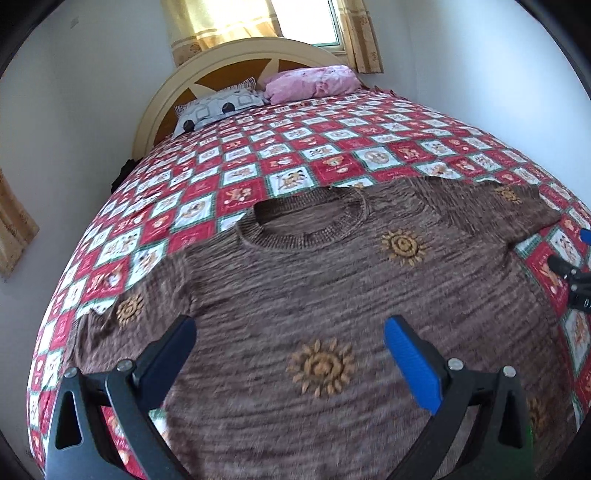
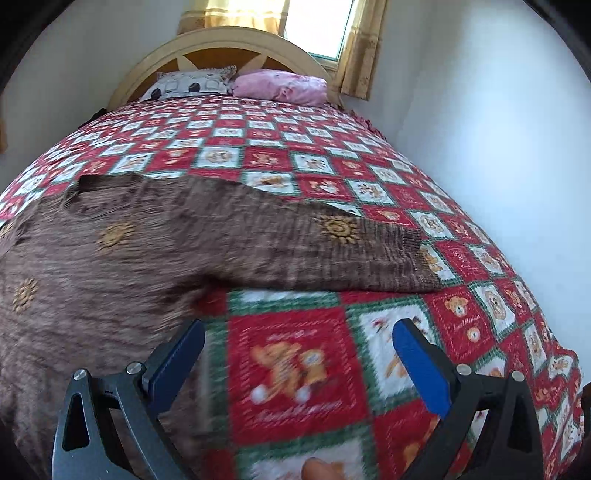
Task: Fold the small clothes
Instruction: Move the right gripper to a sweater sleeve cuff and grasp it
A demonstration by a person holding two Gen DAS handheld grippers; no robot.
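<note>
**Sweater laid flat, both grippers spread and empty before the first fold**

Nearest to us, the left gripper (image 1: 290,334) hangs over the lower body of the brown knit sweater (image 1: 332,295), jaws spread wide with nothing between them. The right gripper (image 2: 299,338) is likewise spread and empty, above bare quilt (image 2: 295,369) just beside the sweater's right edge, below its right sleeve (image 2: 351,251).

The sweater lies front up on the quilt, collar (image 1: 306,221) pointing toward the headboard (image 1: 236,59), both sleeves stretched out sideways. We judge that the fold has not yet begun.

To do it well, we would pinch each sleeve near its cuff, taking both knit layers, and carry it across the chest without dragging the body. The knit looks thick and floppy, so a shallow bite may slip. We should keep the quilt out of the jaws.

As for containers, we see no basket, box or drawer. Farther off, a patterned pillow (image 1: 218,110) and a pink bundle (image 1: 314,85) rest against the headboard, under a curtained window (image 1: 306,22).
</note>
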